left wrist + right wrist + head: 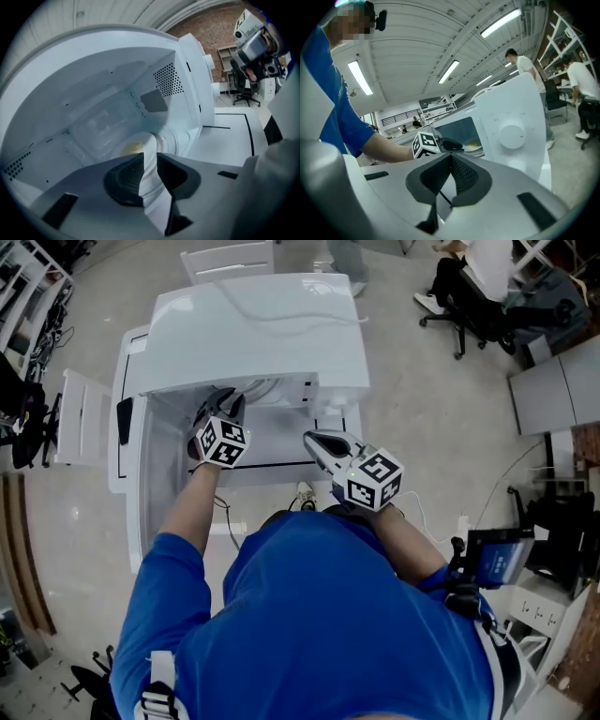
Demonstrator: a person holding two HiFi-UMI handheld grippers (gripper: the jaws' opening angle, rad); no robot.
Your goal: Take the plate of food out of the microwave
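Fingers [123, 180] of the left gripper [150, 158] hide part of the plate [151, 142]; its food [132, 148] is an unreadable yellow blur.

We see the microwave [253, 334] smooth and glossy white, the plate [146, 140] shiny, and the pads [124, 180] of the left claw [150, 157] matt and ribbed.

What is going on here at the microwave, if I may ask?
A person is working with a gripper in each hand. The left gripper reaches into the open microwave, its fingers closed on the rim of the plate of food; the plate is not yet out. The right gripper hangs outside in front, shut and empty.
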